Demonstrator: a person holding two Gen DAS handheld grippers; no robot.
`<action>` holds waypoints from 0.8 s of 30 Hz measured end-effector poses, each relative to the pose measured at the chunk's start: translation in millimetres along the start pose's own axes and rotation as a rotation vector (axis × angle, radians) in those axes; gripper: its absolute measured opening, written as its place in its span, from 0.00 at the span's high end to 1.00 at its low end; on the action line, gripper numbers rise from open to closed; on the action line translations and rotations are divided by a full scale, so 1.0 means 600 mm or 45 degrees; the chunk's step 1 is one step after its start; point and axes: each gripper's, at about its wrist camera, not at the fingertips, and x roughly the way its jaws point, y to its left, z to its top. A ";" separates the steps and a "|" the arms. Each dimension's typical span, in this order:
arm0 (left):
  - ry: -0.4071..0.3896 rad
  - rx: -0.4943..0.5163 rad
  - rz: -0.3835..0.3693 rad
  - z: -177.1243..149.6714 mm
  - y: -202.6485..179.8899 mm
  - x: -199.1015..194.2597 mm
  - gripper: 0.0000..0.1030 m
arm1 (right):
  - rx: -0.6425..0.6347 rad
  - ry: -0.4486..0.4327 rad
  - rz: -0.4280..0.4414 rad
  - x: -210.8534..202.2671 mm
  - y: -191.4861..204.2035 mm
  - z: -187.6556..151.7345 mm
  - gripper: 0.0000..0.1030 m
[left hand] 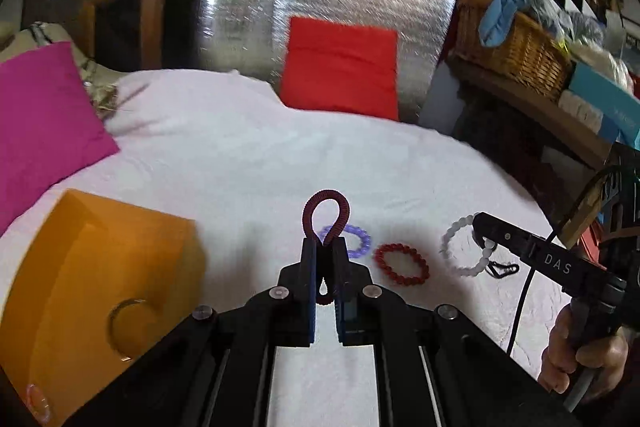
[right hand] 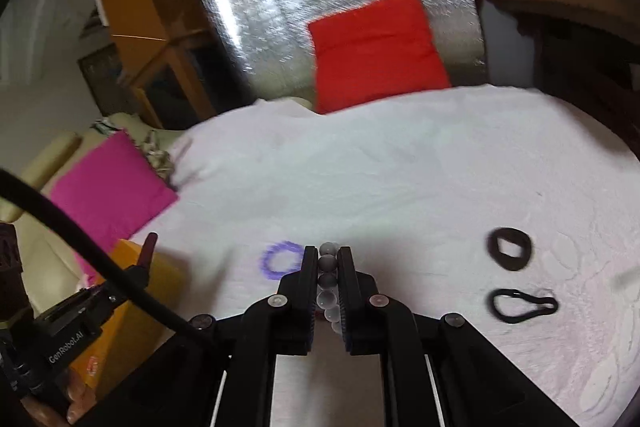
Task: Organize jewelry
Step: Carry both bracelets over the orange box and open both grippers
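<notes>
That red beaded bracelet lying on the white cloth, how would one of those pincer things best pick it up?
The red beaded bracelet lies flat as an open oval on the white cloth, apart from the purple bracelet. Probably best to come from above, one finger inside the ring and one outside, and pinch a single stretch of beads. Its right side looks the freest.

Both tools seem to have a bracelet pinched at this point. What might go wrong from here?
1. The left tool pinches the dark red coil bracelet only at its squeezed middle, so it might slip out.
2. The white bead bracelet dangles from the right tool; the round beads could roll free.
3. A dropped piece may land on the purple bracelet or red bead bracelet and tangle them.
</notes>
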 end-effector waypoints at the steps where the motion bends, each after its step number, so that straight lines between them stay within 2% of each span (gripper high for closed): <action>1: -0.016 -0.013 0.015 0.000 0.010 -0.013 0.92 | -0.007 -0.006 0.016 -0.001 0.012 0.000 0.90; 4: -0.071 -0.070 0.068 0.001 0.049 -0.052 0.92 | -0.025 -0.021 0.099 -0.006 0.059 -0.003 0.90; 7: -0.113 -0.118 0.169 -0.001 0.092 -0.084 0.92 | -0.050 -0.033 0.167 -0.006 0.108 -0.007 0.90; 10: -0.113 -0.174 0.259 -0.006 0.137 -0.097 0.92 | -0.074 -0.016 0.240 0.002 0.158 -0.015 0.90; 12: -0.080 -0.228 0.327 -0.011 0.173 -0.102 0.92 | -0.104 0.004 0.271 0.014 0.192 -0.018 0.90; 17: 0.053 -0.364 0.423 -0.029 0.249 -0.095 0.92 | -0.129 0.052 0.375 0.044 0.278 -0.021 0.90; 21: 0.184 -0.464 0.426 -0.049 0.296 -0.077 0.92 | -0.183 0.116 0.431 0.078 0.353 -0.023 0.90; 24: 0.238 -0.527 0.435 -0.060 0.324 -0.069 0.92 | -0.217 0.173 0.439 0.112 0.398 -0.032 0.90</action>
